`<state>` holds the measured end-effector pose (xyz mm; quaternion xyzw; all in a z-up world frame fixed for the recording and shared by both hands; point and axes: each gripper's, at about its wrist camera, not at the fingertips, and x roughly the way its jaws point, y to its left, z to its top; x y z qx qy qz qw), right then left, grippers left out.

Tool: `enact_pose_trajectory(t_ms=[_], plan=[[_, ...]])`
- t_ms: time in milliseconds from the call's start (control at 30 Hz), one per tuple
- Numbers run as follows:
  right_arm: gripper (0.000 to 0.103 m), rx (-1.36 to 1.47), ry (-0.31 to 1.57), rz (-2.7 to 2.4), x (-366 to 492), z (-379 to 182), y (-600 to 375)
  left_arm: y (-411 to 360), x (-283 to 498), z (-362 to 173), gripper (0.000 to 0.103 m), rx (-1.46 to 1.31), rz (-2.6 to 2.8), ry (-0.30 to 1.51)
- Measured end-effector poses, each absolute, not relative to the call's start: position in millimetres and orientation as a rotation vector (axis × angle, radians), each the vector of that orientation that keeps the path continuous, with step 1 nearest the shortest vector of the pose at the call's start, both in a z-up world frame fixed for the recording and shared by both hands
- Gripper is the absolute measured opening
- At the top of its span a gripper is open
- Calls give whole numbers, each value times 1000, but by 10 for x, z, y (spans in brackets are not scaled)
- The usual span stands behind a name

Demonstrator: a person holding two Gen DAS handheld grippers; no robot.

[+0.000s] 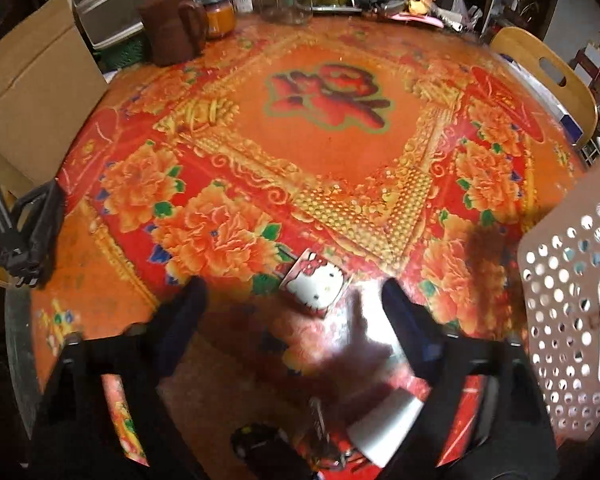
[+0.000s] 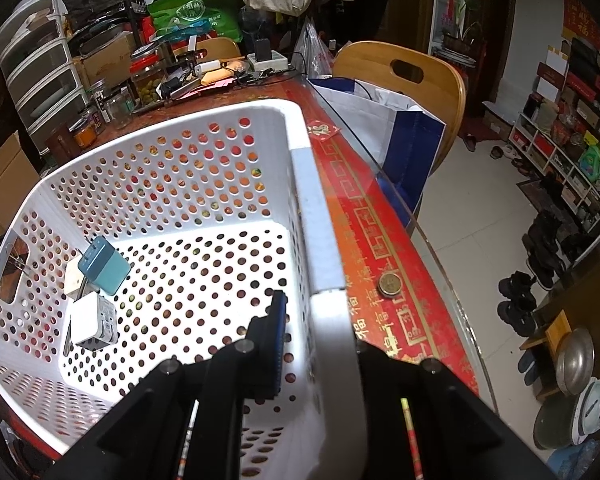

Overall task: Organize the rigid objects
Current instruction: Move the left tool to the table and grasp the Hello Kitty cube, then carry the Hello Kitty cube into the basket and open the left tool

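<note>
A: Where's the left gripper [image 1: 294, 304]?

B: Over the red flowered table [image 1: 324, 152], jaws apart, nothing between the pads. The cat-face box [image 1: 315, 282] lies flat just ahead, between the fingertips' lines.

A: And the right gripper [image 2: 320, 320]?

B: Clamped together on the white perforated basket [image 2: 168, 184] rim. A teal box [image 2: 104, 266] and white charger [image 2: 94, 320] lie inside, left of it.

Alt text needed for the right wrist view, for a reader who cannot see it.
The right tool is shut on the rim of a white perforated basket on a red patterned table. Inside the basket lie a teal box and two white adapters; a coin sits on the table beside it.
</note>
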<state>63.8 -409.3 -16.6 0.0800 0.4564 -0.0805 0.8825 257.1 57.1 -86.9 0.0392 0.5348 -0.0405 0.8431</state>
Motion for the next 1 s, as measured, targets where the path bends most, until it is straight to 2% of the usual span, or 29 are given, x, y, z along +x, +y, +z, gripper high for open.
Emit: enact_pose_trajectory(t_ms=[67,400,633,1000], plan=[[13,167,951,-167,637,-166,-4093,523,2615,-904,64,81,-96,1145],[13,165,951,-165,636,-167,-4090,378,2661,-974,52,104,-87,1159],[13,165,950,-162,633,-163,-4082,432,2661,-981,36,97,-68,1147],[13,163,950,-161,631,-163,-4075,263,2278,-604,36,276,70,895]])
